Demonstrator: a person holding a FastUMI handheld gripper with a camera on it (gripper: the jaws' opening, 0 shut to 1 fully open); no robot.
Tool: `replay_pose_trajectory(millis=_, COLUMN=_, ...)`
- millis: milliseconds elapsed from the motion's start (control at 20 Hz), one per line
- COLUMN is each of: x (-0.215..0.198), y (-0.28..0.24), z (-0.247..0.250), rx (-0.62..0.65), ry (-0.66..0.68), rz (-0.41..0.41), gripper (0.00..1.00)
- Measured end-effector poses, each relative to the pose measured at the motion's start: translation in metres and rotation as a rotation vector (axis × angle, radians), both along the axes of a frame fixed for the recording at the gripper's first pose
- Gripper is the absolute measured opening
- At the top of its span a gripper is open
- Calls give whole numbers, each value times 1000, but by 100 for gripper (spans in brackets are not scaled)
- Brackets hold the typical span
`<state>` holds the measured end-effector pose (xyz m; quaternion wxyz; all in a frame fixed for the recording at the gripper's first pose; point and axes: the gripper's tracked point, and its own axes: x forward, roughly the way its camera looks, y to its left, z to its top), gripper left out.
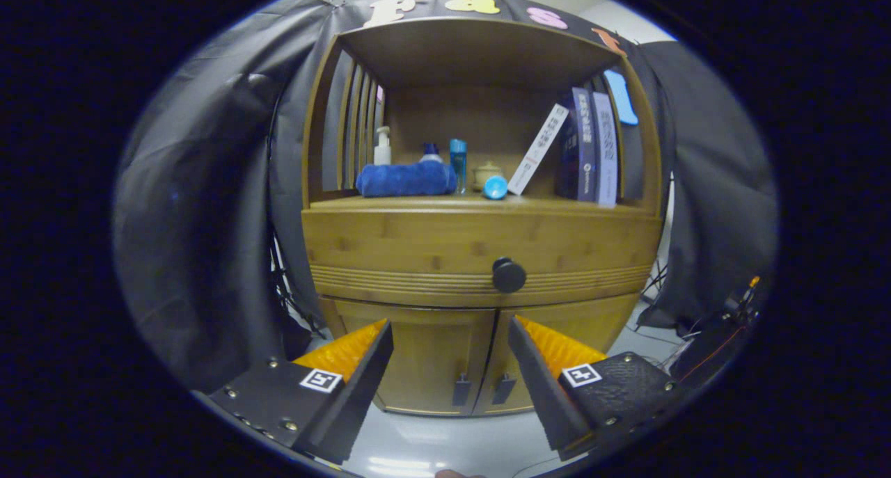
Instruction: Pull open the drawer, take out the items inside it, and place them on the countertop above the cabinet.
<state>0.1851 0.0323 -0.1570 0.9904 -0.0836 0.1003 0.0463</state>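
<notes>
Black cloth hangs behind and on both sides of a wooden cabinet [480, 255], which stands on a pale grey floor [431, 443]. Its drawer [418, 252] is closed, with a round black knob [509, 275] on the front, a little right of the middle. Above the drawer, the countertop [431, 203] carries a folded blue towel [406, 179], a white pump bottle [382, 146] behind it, a blue bottle [458, 163], a small beige pot [486, 174], a blue cylinder [495, 186] lying on its side, and several books [588, 147], one of them leaning. Below the drawer are two doors [480, 356] with small dark handles. The gripper [450, 335] is wide open and holds nothing; its fingers are in front of the doors, below the knob and apart from the cabinet.
</notes>
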Motion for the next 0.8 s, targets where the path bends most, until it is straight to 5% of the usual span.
replay_pose_trajectory(millis=400, x=-71, y=-13, z=159, rx=82, ry=-131, rz=-33, gripper=99)
replay_pose_trajectory(millis=800, x=-151, y=-19, z=247, rx=79, ry=-199, rz=-50, gripper=99)
